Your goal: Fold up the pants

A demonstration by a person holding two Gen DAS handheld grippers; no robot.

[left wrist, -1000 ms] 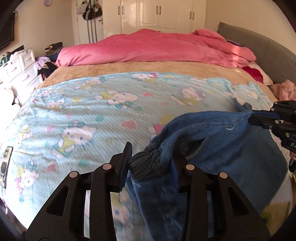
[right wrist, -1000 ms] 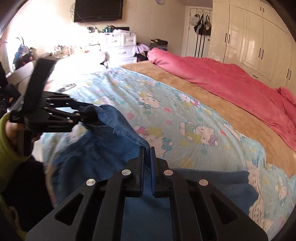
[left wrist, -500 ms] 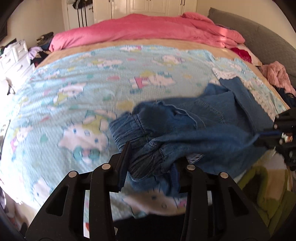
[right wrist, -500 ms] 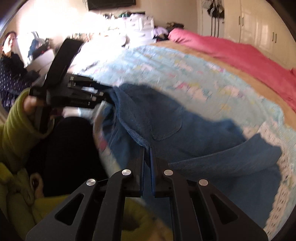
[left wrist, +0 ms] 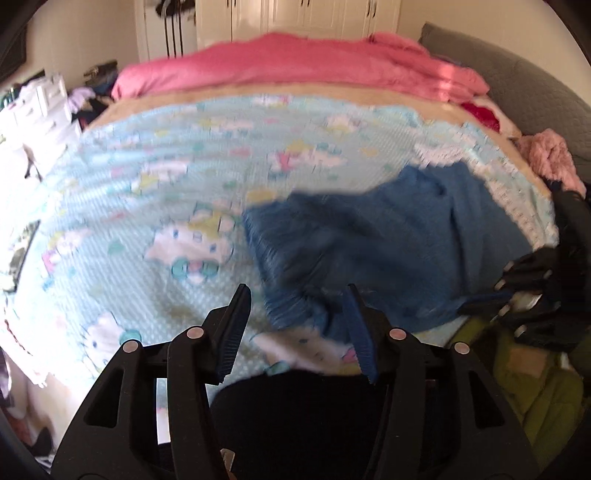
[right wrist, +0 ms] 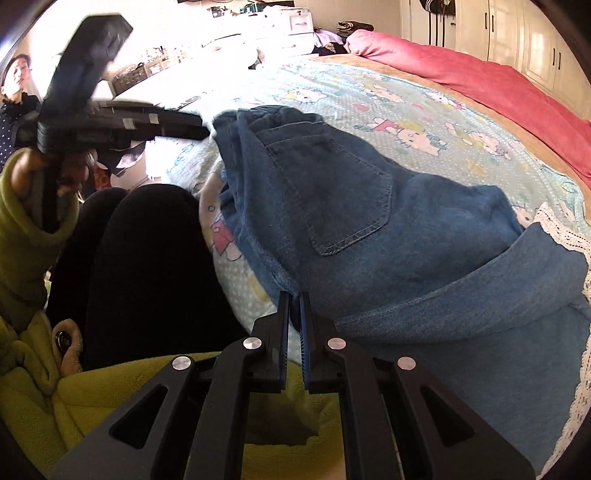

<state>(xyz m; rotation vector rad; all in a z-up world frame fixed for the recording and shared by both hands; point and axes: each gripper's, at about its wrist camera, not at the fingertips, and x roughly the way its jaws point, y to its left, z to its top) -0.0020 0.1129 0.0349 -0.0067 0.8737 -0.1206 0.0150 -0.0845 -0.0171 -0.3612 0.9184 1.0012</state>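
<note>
The blue denim pants [right wrist: 369,206] lie spread on the cartoon-print bedspread [right wrist: 424,122] at the near edge of the bed, filling the centre and right of the right wrist view, back pocket up. At the lower centre of that view the right gripper [right wrist: 294,295] has its fingers pressed together on the pants' near edge — a thin fold of denim is pinched between them. In the left wrist view, which is blurred, the left gripper [left wrist: 297,295] sits at lower centre with its fingers standing well apart; they have just been opening, and the gathered waistband lies between and just beyond the tips, no longer clamped. The same gripper shows at the upper left of the right wrist view, its tips at the waistband end. A pink duvet [left wrist: 295,62] is heaped along the top of the frame — beyond it stand white wardrobe doors [left wrist: 295,14].
</note>
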